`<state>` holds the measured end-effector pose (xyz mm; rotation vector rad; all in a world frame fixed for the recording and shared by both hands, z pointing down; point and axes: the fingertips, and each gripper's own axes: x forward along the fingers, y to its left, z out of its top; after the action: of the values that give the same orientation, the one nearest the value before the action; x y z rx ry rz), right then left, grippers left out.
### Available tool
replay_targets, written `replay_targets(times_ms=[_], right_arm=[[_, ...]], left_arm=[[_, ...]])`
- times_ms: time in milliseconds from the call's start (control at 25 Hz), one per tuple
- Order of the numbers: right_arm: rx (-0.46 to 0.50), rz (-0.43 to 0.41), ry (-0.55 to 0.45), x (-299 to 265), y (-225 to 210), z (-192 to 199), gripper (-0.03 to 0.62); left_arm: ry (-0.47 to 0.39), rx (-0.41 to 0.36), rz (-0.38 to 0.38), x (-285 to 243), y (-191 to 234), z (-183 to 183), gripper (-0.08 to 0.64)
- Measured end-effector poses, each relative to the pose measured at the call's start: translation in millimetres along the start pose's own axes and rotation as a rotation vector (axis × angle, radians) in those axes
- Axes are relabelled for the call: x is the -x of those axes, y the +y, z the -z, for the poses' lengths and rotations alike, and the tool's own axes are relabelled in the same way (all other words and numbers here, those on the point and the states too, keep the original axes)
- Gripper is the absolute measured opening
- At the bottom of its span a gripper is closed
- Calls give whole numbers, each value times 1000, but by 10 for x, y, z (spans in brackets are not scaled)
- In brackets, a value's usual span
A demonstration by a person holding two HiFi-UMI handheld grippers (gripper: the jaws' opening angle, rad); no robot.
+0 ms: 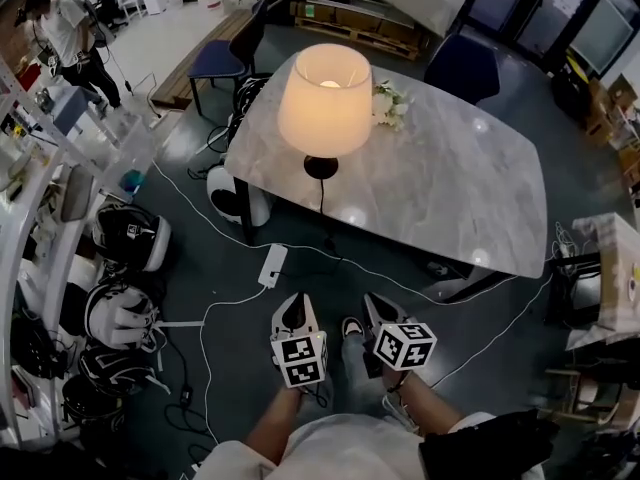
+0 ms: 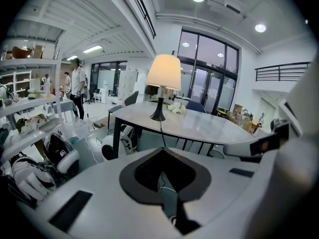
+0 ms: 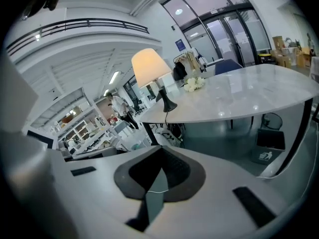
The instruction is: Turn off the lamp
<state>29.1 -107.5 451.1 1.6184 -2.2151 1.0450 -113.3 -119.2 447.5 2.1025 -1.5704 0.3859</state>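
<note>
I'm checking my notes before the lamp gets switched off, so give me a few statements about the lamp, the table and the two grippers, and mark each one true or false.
1. The lamp is lit. True.
2. The lamp stands on the floor. False: it stands on the table.
3. White flowers lie on the table beside the lamp. True.
4. The left gripper grips the lamp's base. False: its jaws are shut on nothing, and it is short of the table.
5. The right gripper has its jaws wide open. False: they are shut, with nothing between them.
</note>
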Motion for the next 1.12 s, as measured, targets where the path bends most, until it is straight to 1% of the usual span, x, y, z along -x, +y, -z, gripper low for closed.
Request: replay_targets(times_ms=[160,360,480,600,680,800,960,1120], right_arm=[[-17,-6,13,-229,-248,71,-2],[-43,-79,-2,-586,-459,234,-2],[-41,-102,-25,-942,-668,390,-2],[-55,-106,-25,-1275,-912,692,-2],[-78,-102,-8,-1389,-1064,965,-2],[-103,-103,8,-1554,-1230,1271,-2],[-83,-100,14,-1817,-1380,1570,-2],[-54,-63,33,-2057,-1689,1820,-2]], left_arm=[[2,16,5,-260,-100,122,-4],[15,20,13,-594,-169,433,-3],[13,12,8,-924,-112,674,-4],[34,4,-4,-1220,-28,1026,-3],[59,1,-11,-1310,-8,1301,-3],[64,4,-15,-1453,37,1608,-3],[77,12,-33,-1711,208,2020,-3],[78,-35,-30,-2001,271,2340,-3]])
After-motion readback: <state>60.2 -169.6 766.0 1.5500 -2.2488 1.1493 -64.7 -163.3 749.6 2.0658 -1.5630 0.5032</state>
